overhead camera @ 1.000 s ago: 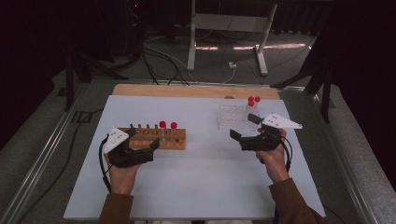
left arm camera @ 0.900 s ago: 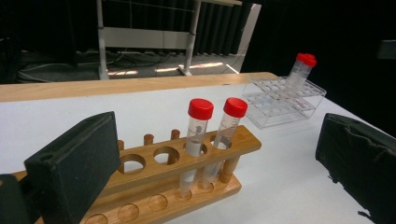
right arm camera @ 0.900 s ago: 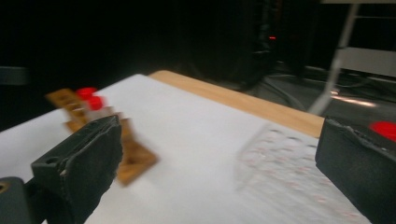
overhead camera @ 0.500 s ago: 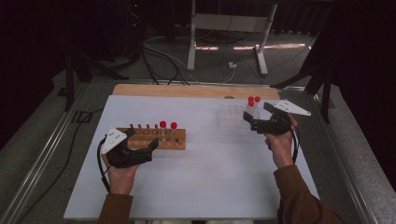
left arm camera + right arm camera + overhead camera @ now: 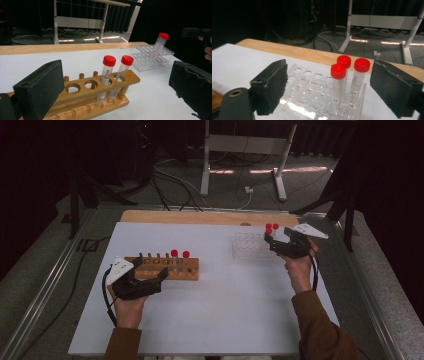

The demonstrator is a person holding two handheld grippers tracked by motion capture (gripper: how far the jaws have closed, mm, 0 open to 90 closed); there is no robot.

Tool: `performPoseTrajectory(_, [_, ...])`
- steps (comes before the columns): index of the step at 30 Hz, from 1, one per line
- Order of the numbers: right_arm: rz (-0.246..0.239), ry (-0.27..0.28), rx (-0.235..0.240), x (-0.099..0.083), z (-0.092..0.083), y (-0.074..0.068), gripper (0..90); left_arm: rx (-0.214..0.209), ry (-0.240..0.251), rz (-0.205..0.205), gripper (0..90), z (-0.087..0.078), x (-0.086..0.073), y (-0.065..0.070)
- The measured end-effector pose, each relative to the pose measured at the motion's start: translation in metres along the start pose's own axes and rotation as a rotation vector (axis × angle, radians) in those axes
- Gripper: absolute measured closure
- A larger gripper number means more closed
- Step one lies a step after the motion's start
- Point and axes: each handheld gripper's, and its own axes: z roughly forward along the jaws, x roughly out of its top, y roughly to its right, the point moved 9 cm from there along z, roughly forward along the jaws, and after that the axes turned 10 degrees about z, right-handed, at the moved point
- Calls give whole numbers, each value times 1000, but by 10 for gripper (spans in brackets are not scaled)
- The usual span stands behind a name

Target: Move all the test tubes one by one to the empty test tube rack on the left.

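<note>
A wooden rack (image 5: pixel 167 268) holds two red-capped tubes (image 5: pixel 180 254) at its right end. My left gripper (image 5: pixel 161 279) rests open just in front of that rack; in the left gripper view the rack (image 5: pixel 85 95) and its tubes (image 5: pixel 107 72) stand between the wide jaws, untouched. A clear plastic rack (image 5: pixel 250 245) carries red-capped tubes (image 5: pixel 272 227) at its right end. My right gripper (image 5: pixel 272 242) hovers at those tubes. Its jaws have just been closing. Three tubes (image 5: pixel 338 75) stand between the pads (image 5: pixel 272 85), with gaps on both sides.
A white mat (image 5: pixel 225 310) covers the table, with a bare wooden strip (image 5: pixel 200 216) along its far edge. Beyond it the floor has cables and a metal stand (image 5: pixel 245 150). The clear rack's left cells (image 5: pixel 309 87) hold nothing.
My right gripper has moved away from the person to the right end of the clear rack, and its jaws have narrowed around the tubes. The left gripper has stayed put.
</note>
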Motion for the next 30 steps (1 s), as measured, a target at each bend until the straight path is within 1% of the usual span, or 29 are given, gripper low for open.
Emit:
performPoseTrajectory(4, [7,-12,-33,-6,13,5,225,-1,4,-7,6,0,0,0])
performPoseTrajectory(7, [1,-25,-57,-12,22,9,299,-3,6,-14,7,-1,0,-1])
performPoseTrajectory(11, [5,-41,-93,-20,33,15,409,-4,8,-21,6,-1,0,-2])
performPoseTrajectory(15, [12,-51,-120,-25,41,19,491,-8,6,-20,6,-1,-1,-1])
performPoseTrajectory(20, [12,-57,-147,-30,49,22,604,-11,6,-21,6,-1,-1,0])
performPoseTrajectory(27, [2,-77,-176,-36,54,22,719,-13,7,-34,7,-1,-1,-1])
performPoseTrajectory(30, [-6,-70,-183,-35,54,21,739,-14,4,-33,6,0,-1,0])
